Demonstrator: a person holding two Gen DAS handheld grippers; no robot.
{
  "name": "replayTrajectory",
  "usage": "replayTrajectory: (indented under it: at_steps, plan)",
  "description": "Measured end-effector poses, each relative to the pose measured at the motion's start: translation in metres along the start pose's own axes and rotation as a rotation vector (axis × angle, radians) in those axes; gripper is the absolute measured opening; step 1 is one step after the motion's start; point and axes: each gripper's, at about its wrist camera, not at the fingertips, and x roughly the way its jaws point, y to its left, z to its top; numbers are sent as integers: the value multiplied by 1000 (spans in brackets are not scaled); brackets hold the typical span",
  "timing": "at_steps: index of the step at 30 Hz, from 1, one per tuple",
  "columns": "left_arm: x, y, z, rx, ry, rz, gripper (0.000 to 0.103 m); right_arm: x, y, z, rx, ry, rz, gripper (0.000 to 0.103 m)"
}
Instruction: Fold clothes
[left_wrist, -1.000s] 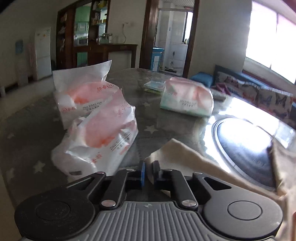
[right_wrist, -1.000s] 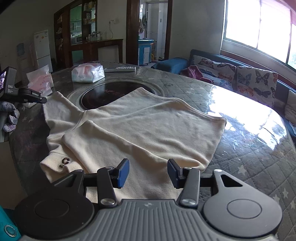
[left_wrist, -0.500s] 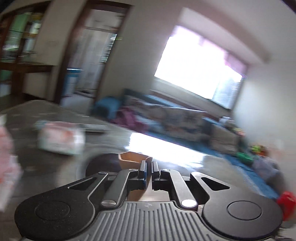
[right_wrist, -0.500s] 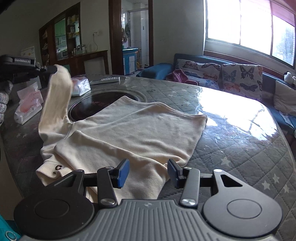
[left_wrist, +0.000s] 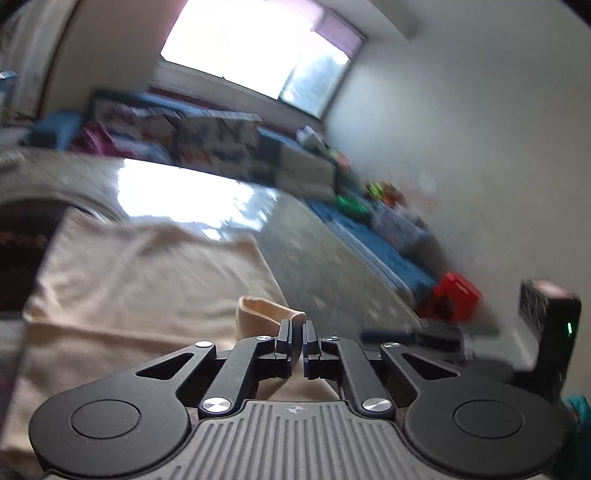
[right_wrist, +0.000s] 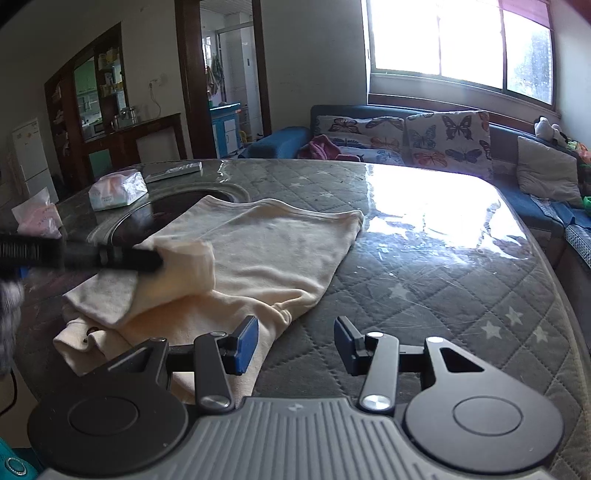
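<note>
Right wrist: tissue pack (right_wrist: 117, 190) on table (right_wrist: 424, 266).

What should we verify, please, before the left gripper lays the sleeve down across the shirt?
1. Grip: left gripper jaws are pinched on the sleeve cuff. Ok.
2. Sleeve position: it is carried over the cream shirt body, above the cloth, not yet laid. Ok.
3. Right gripper: jaws open, holding nothing, hovering at the shirt's near edge, out of the sleeve's path. Ok.
4. Shirt body: lies mostly flat on the quilted table, with some bunching at the near edge. Not ok.
5. Landing area: the tissue pack sits apart from the shirt. Ok.
6. Sleeve twist under the fold: cannot tell.
</note>
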Motion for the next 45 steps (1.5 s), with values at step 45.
replayTrajectory:
  at_steps: [45]
  plan:
    - [-91, 31, -77, 690, 173, 273, 35, 5, 68, -5, -372, 133, 150, 36]
